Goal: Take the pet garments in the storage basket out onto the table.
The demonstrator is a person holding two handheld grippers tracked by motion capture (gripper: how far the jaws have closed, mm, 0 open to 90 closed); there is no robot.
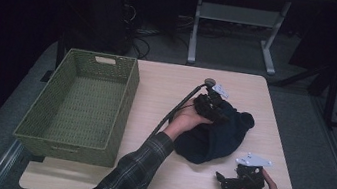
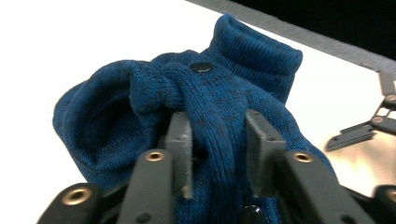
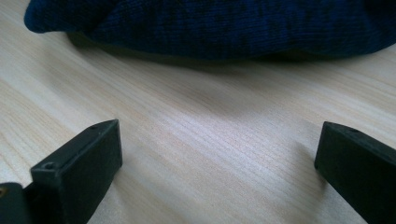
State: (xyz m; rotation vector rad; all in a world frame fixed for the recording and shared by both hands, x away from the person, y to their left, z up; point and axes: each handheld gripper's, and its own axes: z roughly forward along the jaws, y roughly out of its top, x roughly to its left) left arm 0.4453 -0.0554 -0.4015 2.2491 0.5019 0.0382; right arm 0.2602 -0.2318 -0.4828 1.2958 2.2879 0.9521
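A dark blue knitted garment (image 1: 216,132) lies bunched on the wooden table (image 1: 168,82), right of centre. My left gripper (image 1: 216,114) reaches down onto its far-left part from a hand with a plaid sleeve. In the left gripper view a buttoned fold of the garment (image 2: 224,70) runs between the jaws, and my left gripper (image 2: 219,140) stands a little open around it. My right gripper (image 1: 222,179) rests on the table near the front right edge, pointing left. Its jaws stand wide apart, my right gripper (image 3: 219,154) is open over bare wood, and the garment (image 3: 210,28) lies just beyond.
A green woven basket (image 1: 124,103) stands on the left side of the table, with nothing in it. Behind the table are a white desk frame (image 1: 195,28) and cables on the dark floor. The other gripper (image 2: 369,126) shows at the right of the left gripper view.
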